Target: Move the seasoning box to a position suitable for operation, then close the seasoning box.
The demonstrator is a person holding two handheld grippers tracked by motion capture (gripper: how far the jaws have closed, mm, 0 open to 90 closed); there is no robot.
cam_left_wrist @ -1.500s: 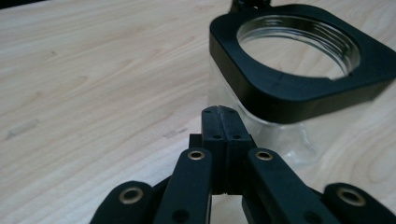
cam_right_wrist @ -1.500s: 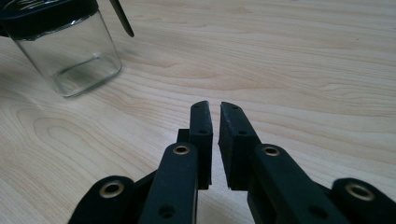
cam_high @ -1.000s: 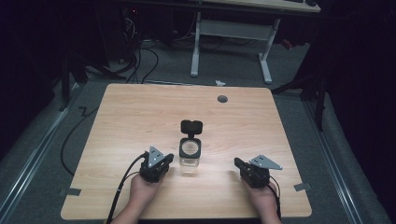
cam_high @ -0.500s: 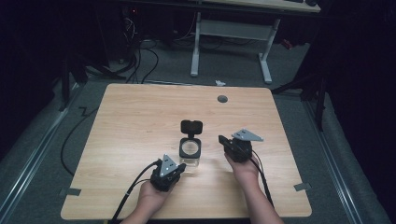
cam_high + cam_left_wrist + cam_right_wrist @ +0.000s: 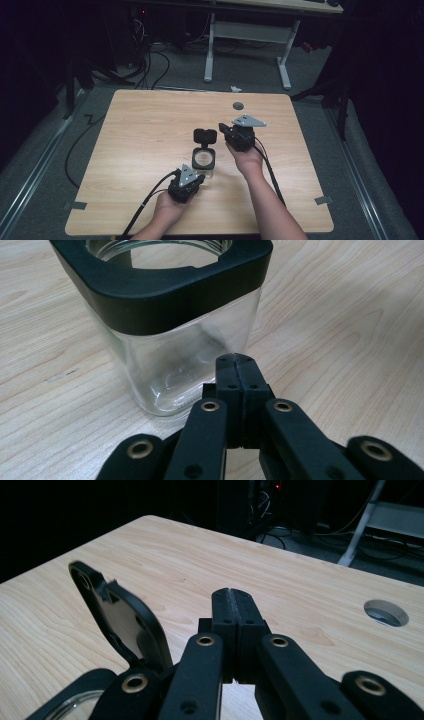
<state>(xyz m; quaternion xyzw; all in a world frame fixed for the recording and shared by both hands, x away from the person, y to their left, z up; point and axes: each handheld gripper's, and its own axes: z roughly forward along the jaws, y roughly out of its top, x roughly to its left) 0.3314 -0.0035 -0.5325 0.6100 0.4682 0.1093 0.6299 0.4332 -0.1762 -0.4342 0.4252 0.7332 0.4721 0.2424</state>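
one glass jar (image 5: pixel 204 162) with open lid (image 5: pixel 205 135), two hand-held grippers, left (image 5: pixel 192 183), right (image 5: pixel 223 130), one table (image 5: pixel 145 130)

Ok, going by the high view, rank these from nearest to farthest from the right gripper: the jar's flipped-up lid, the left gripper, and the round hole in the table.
1. Lid, just left of the right gripper, standing open above the jar.
2. Round hole, beyond it toward the table's far edge.
3. Left gripper, at the jar's near side, toward the person.
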